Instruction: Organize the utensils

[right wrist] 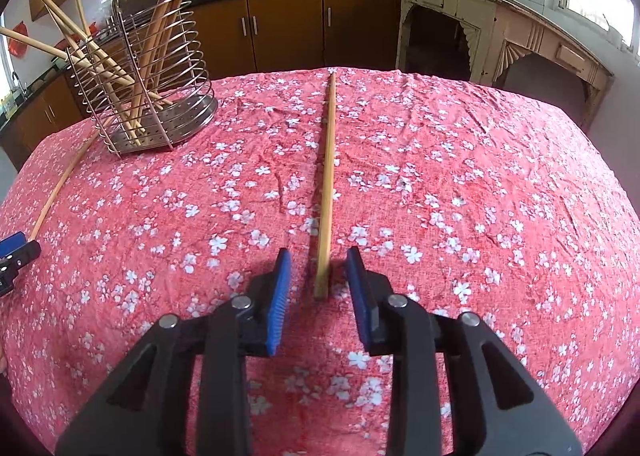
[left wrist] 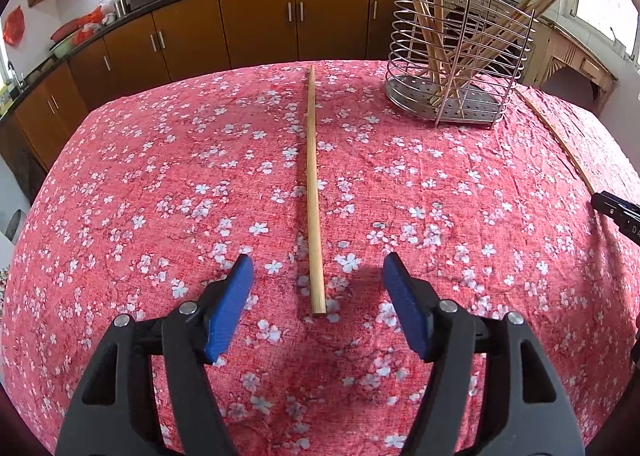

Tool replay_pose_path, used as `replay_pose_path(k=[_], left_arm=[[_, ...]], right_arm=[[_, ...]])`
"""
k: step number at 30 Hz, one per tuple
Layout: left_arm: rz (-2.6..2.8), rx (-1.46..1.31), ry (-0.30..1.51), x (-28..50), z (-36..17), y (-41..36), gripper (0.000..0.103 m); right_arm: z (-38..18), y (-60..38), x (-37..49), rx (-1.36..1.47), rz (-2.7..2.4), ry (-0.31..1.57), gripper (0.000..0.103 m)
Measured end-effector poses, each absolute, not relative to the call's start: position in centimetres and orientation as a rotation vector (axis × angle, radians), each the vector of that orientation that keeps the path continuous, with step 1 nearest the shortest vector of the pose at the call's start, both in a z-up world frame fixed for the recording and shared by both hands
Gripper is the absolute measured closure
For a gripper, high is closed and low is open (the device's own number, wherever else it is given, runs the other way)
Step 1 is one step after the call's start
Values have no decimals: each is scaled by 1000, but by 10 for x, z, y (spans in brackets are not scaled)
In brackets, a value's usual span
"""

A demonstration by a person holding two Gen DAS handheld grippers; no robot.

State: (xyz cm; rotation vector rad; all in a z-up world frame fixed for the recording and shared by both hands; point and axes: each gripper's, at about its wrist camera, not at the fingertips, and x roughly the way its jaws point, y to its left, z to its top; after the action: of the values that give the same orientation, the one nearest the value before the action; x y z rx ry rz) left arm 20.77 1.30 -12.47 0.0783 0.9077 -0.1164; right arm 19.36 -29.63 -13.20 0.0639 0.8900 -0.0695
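Pick-up step: left tongs [left wrist: 318, 298] and right tongs [right wrist: 319, 284] – both open, holding nothing – each straddle a chopstick [left wrist: 312, 191] on the bench [left wrist: 120, 215]; next, close squarely.

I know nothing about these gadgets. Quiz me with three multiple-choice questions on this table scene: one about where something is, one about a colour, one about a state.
1. Where does the wire utensil holder stand?
A. on the tablecloth
B. on the counter
C. on the floor

2. What colour are the gripper pads?
A. yellow
B. blue
C. white

3. How is the chopstick in front of the left gripper?
A. clamped and lifted
B. standing in the holder
C. lying flat between open jaws

Answers:
1 A: its base sits on the flowered tablecloth.
2 B: both pads show blue.
3 C: the stick rests on the cloth, with neither pad touching it.
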Motion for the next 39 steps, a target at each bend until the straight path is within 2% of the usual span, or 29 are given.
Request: replay_pose_path(k=[3,8,9,10,11,12,13,16,18,20,22,28,31,33,36,37,39], left_arm=[[-118,75,907,207,-125,13,36],[-121,80,909,207,-125,12,33],[-122,83,910,207,-125,11,29],[-127,93,917,207,-126,9,25],[-131,96,925,209,-128,8,14],[-130,96,934,210,-129,8,9],[-129,89,937,210,-129,9,9],[-125,90,943,211,-130,7,5],[-124,89,948,210,-131,9,2],[-124,86,948,206,-131,9,2],[-120,91,949,203,-131,10,2],[-139,60,941,196,-128,17,3],[-118,53,926,193,-126,20,14],[-107,74,915,192,-124,20,32],[-117,75,903,191,-121,20,50],[-113,77,902,191,-120,19,53],[-110,80,899,189,-119,18,65]], right_arm=[[-132,-296,193,61,-72,891,69],[-133,-300,194,64,-78,898,51],[-133,-300,194,58,-78,900,50],[-134,-299,195,52,-83,903,43],[-135,-300,195,54,-90,908,36],[-135,-302,196,62,-89,910,34],[-135,-303,196,68,-85,910,34],[-135,-303,195,57,-92,910,35],[-134,-301,192,56,-81,903,44],[-133,-297,189,49,-74,897,56],[-133,-295,188,44,-64,894,62],[-132,-297,186,69,-68,892,68],[-131,-299,185,78,-76,891,71],[-131,-301,185,82,-83,890,75],[-131,-302,185,92,-88,889,78],[-131,-303,184,94,-90,888,79],[-131,-304,185,97,-91,888,80]])
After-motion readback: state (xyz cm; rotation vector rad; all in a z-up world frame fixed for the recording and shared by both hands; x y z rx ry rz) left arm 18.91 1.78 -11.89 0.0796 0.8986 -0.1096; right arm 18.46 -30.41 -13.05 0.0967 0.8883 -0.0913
